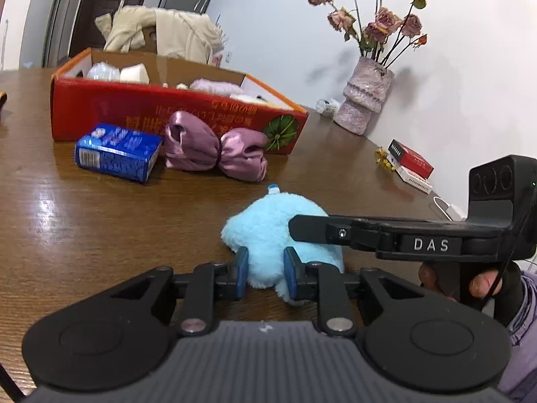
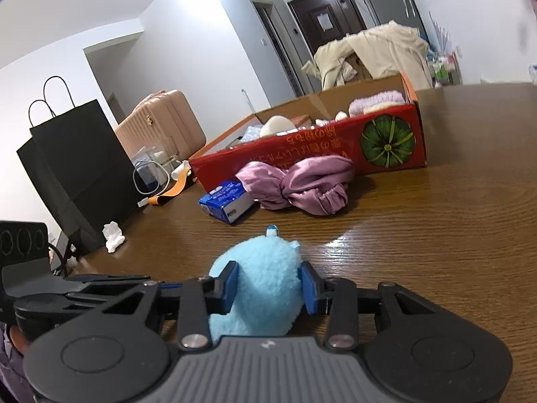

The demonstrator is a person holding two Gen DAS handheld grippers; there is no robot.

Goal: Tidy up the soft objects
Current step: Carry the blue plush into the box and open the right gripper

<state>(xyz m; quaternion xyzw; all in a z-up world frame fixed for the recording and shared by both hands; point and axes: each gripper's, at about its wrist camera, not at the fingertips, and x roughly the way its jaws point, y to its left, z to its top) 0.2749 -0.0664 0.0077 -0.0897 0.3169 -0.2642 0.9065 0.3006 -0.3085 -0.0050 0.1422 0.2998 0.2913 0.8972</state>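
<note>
A fluffy light-blue plush toy (image 1: pixel 268 228) lies on the wooden table (image 1: pixel 84 218). My left gripper (image 1: pixel 265 273) has its blue pads on either side of the toy's near end, pressing into the fur. My right gripper (image 2: pixel 270 288) also clamps the same toy (image 2: pixel 265 268) between its blue pads; it reaches in from the right in the left wrist view (image 1: pixel 302 231). A purple satin headband (image 1: pixel 214 151) and a blue tissue pack (image 1: pixel 117 151) lie in front of a red cardboard box (image 1: pixel 167 114) holding several soft items.
A vase of dried roses (image 1: pixel 365 100) stands by the wall with small red and white boxes (image 1: pixel 411 164) near it. A black paper bag (image 2: pixel 74 174), a pink suitcase (image 2: pixel 161 127), cables and a crumpled tissue (image 2: pixel 114 236) sit at the table's left edge.
</note>
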